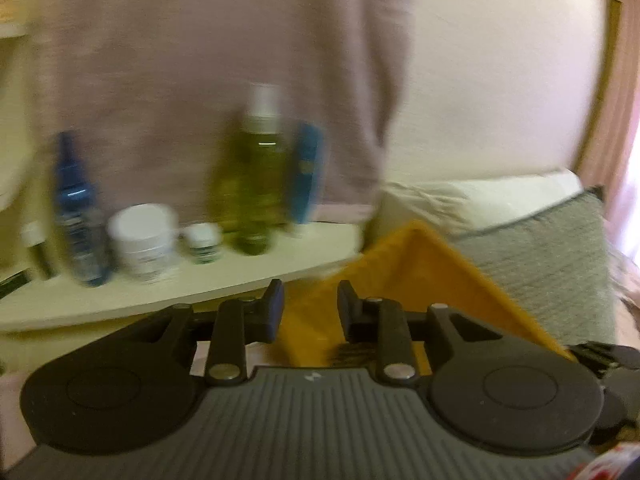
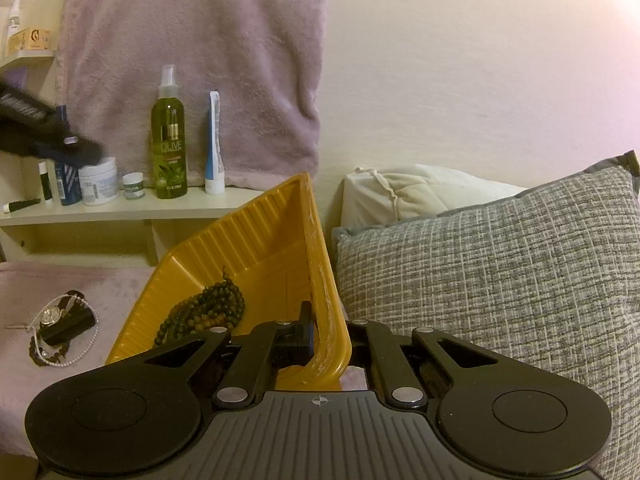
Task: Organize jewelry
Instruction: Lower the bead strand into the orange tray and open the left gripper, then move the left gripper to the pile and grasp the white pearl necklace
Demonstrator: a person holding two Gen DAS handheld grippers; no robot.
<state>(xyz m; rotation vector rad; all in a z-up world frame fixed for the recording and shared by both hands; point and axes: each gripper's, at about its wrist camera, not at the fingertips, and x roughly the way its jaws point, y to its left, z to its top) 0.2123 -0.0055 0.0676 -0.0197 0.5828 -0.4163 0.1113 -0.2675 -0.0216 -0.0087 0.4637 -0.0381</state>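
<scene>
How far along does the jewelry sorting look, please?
Done: a dark bead necklace already lies in the yellow tray. In hand: the right gripper clamps the tray's rim, tilting it; the left gripper is open and empty. Left: the pearl strand, watch and dark beads on the pink cover.

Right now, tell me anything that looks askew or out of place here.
The yellow tray is tipped steeply, its rim pinched in the right gripper jaws, so the dark bead necklace has slumped into its low end. A tangle of pearls, a watch and beads lies loose on the pink blanket, outside the tray.
</scene>
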